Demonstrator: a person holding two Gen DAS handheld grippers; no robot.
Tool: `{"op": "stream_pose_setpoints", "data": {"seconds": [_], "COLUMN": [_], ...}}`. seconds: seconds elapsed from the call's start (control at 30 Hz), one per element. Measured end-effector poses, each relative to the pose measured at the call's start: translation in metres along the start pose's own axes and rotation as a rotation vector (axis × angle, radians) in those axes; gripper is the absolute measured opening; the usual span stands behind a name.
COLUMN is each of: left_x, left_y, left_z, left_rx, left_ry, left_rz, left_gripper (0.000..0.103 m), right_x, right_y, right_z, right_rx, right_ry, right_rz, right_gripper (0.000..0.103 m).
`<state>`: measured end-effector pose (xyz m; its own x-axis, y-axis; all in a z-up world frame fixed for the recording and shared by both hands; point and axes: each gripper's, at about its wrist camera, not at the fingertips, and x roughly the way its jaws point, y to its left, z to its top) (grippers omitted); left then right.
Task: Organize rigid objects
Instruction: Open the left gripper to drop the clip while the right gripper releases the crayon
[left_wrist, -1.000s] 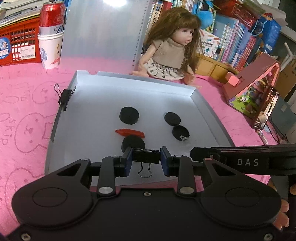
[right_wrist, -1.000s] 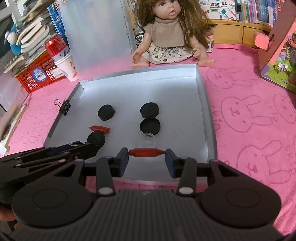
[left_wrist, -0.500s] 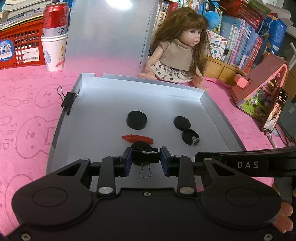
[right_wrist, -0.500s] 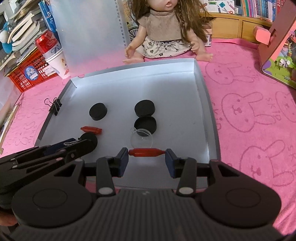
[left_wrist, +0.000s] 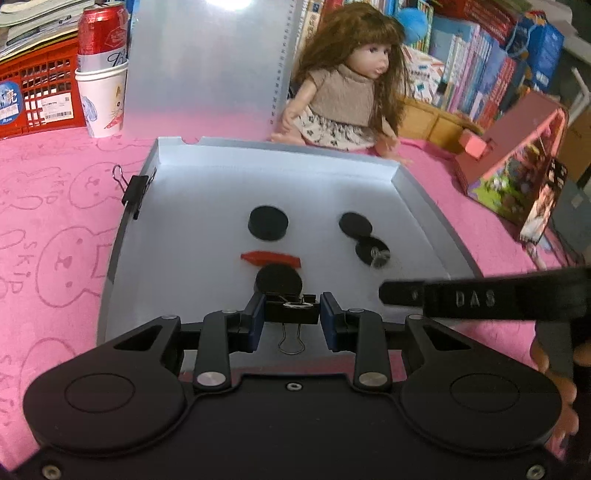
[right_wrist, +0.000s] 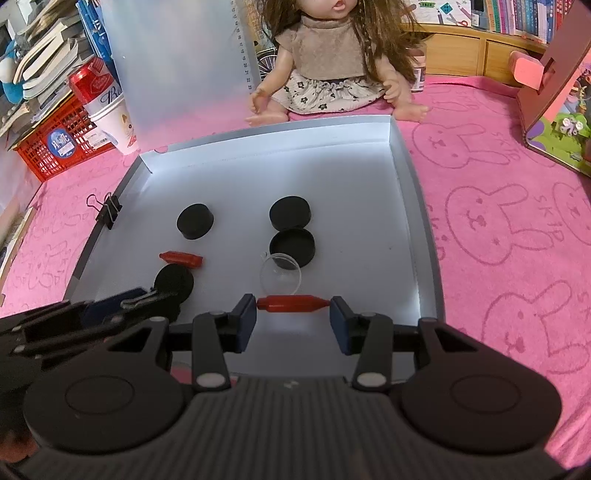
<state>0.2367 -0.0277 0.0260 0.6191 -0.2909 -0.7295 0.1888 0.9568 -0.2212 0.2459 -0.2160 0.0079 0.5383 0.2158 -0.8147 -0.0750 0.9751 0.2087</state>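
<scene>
A shallow grey tray (left_wrist: 424, 192) (right_wrist: 417, 236) lies on the pink cloth. My left gripper (left_wrist: 291, 312) is shut on a black binder clip (left_wrist: 291, 314) over the tray's near edge. My right gripper (right_wrist: 293, 304) is shut on a red capsule-shaped piece (right_wrist: 291, 304), held crosswise above the tray's near part. In the tray lie several black round caps (right_wrist: 195, 220) (left_wrist: 267, 223), a second red piece (right_wrist: 181, 258) (left_wrist: 271, 258) and a clear round lid (right_wrist: 281, 275). Another binder clip (left_wrist: 135, 192) (right_wrist: 109, 213) grips the tray's left wall.
A doll (left_wrist: 343, 92) (right_wrist: 328, 62) sits just beyond the tray's far wall. A translucent sheet (left_wrist: 199, 66) stands at the back. A red can in a paper cup (left_wrist: 103, 70) and a red basket (left_wrist: 33, 92) are back left. A pink toy house (left_wrist: 517, 162) stands on the right.
Both views drifted slightly, so the tray and doll sit a little differently in frame. Both grippers keep the same hold on their objects.
</scene>
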Motion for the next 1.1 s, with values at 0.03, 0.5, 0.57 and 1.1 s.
{"op": "stream_pose_setpoints", "data": {"seconds": [0.03,0.5,0.57,1.1], "left_x": [0.0,0.01,0.009,-0.011], "left_y": [0.0,0.0,-0.001,-0.001], "left_z": [-0.001,0.0,-0.001,-0.001], "left_rx": [-0.001,-0.013,-0.007,0.009], "left_ry": [0.015,0.022,0.018,-0.027], "left_rz": [-0.005,0.012,0.017,0.017], "left_gripper": [0.031,0.031,0.034,0.056], "right_x": [0.0,0.002,0.002,-0.017], "right_y": [0.0,0.002,0.002,0.002], "right_z": [0.0,0.001,0.001,-0.002], "right_rx": [-0.002,-0.014,-0.014,-0.03], "right_ry": [0.001,0.003,0.003,-0.058], "right_rz": [-0.002,-0.013,-0.014,-0.003], "right_gripper": [0.049,0.052,0.061,0.075]}}
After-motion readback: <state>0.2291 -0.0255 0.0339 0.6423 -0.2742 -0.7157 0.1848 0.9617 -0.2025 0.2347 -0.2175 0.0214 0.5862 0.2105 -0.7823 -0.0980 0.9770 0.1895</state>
